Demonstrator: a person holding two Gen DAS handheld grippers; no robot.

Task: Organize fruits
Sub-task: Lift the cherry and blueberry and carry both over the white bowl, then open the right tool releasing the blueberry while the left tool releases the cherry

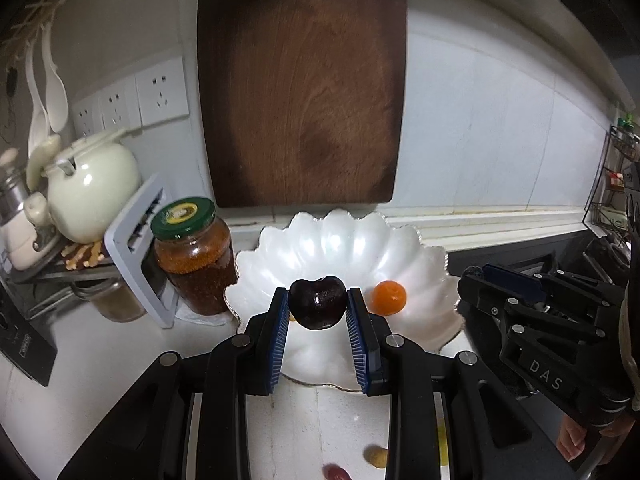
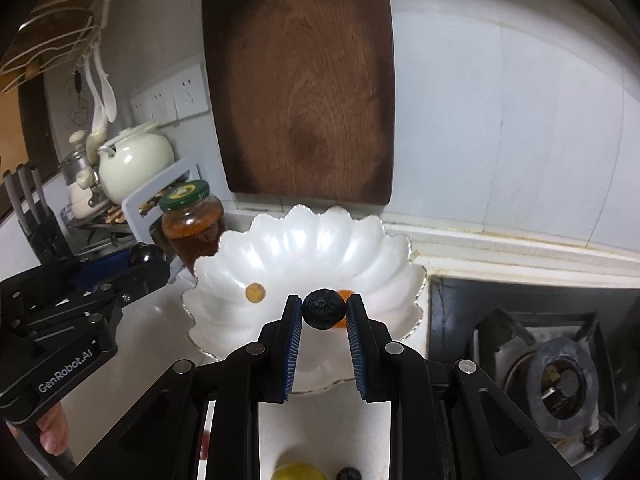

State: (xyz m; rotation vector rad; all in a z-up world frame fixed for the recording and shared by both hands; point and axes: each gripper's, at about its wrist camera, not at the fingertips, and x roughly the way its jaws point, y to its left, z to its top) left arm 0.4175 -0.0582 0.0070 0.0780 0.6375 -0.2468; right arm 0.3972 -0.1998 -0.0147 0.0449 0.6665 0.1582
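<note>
Counting the fruit by the white scalloped bowl [image 1: 420, 256]: two pieces are gripped, two lie inside the bowl, and a few more sit on the white counter [image 1: 312, 420] in front of it.

Inside the bowl, an orange kumquat [image 1: 389, 297] rests at the right and a smaller amber fruit [image 2: 255, 292] at the left.

On the counter in front of the bowl, the left wrist view shows a tan fruit [image 1: 377, 457] and a reddish one [image 1: 334, 472]; the right wrist view shows a yellow-green fruit [image 2: 298, 472] and a loose blueberry [image 2: 347, 474].

Over the bowl's front half, the left gripper [image 1: 318, 306] is clamped on a cherry [image 1: 318, 302], dark red, glossy and heart-shaped, pressed between both blue pads. The right gripper [image 2: 323, 309] pinches a second blueberry [image 2: 323, 308], matte blue-black with a star-shaped crown facing the camera, also above the bowl's front, partly hiding the kumquat.

Left of the bowl stands one green-lidded jar [image 1: 192, 256] of brownish-orange preserve. Behind the bowl one dark wooden cutting board [image 1: 300, 88] leans on the wall.
</note>
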